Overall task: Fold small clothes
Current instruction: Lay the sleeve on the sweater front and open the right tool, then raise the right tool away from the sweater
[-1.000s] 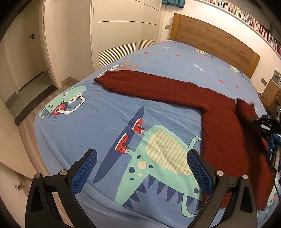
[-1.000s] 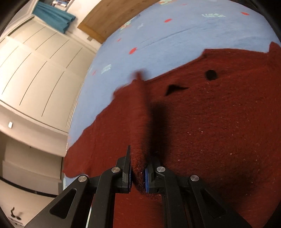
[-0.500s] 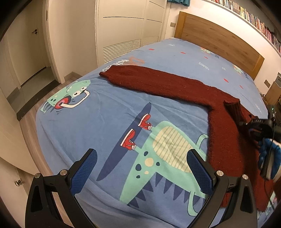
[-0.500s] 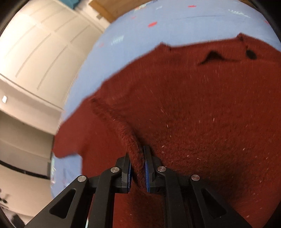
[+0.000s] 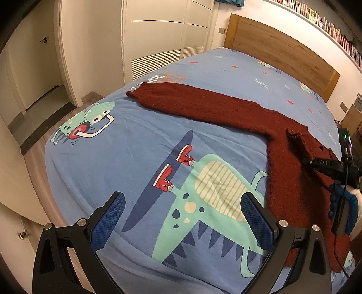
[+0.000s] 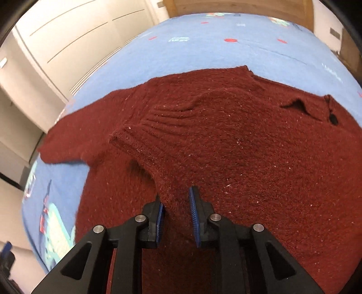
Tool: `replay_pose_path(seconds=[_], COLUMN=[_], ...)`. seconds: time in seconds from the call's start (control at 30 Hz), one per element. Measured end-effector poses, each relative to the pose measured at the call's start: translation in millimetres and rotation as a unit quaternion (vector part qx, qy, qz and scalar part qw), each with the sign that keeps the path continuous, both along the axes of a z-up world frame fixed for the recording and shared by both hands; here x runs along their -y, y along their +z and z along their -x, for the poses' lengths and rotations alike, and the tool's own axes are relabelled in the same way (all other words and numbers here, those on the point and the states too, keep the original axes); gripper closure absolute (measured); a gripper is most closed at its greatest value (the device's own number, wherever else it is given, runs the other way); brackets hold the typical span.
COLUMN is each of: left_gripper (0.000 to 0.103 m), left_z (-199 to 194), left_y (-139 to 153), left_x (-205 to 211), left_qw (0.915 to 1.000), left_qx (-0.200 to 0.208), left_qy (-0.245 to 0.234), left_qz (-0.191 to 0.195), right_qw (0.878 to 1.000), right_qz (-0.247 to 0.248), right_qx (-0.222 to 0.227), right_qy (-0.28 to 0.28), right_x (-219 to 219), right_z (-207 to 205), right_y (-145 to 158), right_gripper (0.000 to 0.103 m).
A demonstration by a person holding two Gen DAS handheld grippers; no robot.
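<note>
The red sweater lies spread on a bed covered by a blue sheet printed with green cartoon dinosaurs, one of them in red sneakers on a skateboard. We see a wooden headboard at the far end of the bed, white wardrobe doors with a slatted vent along the side, a doorway opening off the wood floor, and a shelf of books high on the wall above the headboard.

One sleeve of the sweater stretches out flat across the sheet toward the wardrobe side, its cuff near the sheet's edge. The other sleeve is folded inward over the body, and in the right wrist view its ribbed cuff rests on the chest of the garment.

Our left gripper hovers over the dinosaur print with its jaws spread wide and nothing between them; the sweater's edge lies just beside its right finger but apart from it. Our right gripper sits low over the sweater body, pointing steeply down. Its jaws are opening, a narrow gap between the blue pads, and a ridge of the folded sleeve's knit runs up between them; the left pad still seems to touch the fabric, while the right pad stands clear of it. In the left wrist view that gripper shows at the right edge, over the sweater, with a blue-gloved hand behind it.

We see no containers here; the sweater and the grippers are the only things on the bed.
</note>
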State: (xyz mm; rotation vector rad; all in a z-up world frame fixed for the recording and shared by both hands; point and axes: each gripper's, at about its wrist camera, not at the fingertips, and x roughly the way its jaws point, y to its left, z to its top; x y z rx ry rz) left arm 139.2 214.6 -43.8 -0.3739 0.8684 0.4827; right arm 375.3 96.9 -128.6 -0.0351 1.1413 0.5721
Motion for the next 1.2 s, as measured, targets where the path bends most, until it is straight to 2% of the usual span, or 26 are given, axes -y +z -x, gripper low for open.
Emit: replay_pose_path(seconds=[0.23,0.43,0.6,0.7,0.8,0.87,0.93,1.03,1.13,1.2], left_gripper=[0.003,0.003,0.003,0.003,0.003,0.003,0.003,0.003,0.003,0.003], left_z=[2,4,5,5,5,4,4,2,0,-1], left_y=[0,-2,-3,-4,-3,-3,-3,-2,-2,-4], left_x=[-1,-4,-6,-7,-7,-7,-8,-8,-8,-9], left_qw=[1.0,1.0,0.9998,0.9998,0.9998,0.9998,0.9998,0.9999,1.0,0.9999], left_qx=[0.0,0.001,0.0,-0.001,0.001,0.001,0.003,0.005,0.002,-0.001], left_qy=[0.001,0.008,0.017,0.019,0.019,0.018,0.017,0.012,0.003,0.002], left_qz=[0.002,0.004,0.005,0.004,0.002,-0.001,-0.001,0.005,0.007,0.012], right_qw=[1.0,0.999,0.998,0.998,0.997,0.997,0.998,0.998,0.994,0.993], right_qz=[0.008,0.008,0.022,0.008,-0.016,-0.036,-0.031,0.01,0.052,0.069], right_qx=[0.012,0.022,0.027,0.021,0.021,0.028,0.043,0.062,0.066,0.059], right_qy=[0.023,0.042,0.058,0.066,0.073,0.056,0.037,-0.011,-0.063,-0.077], right_x=[-12,-13,-23,-24,-19,-8,1,18,32,34], right_z=[2,15,26,27,28,25,20,4,-14,-22], right_y=[0,6,1,4,13,22,27,25,14,5], right_gripper=[0.086,0.086,0.078,0.069,0.068,0.068,0.068,0.068,0.069,0.068])
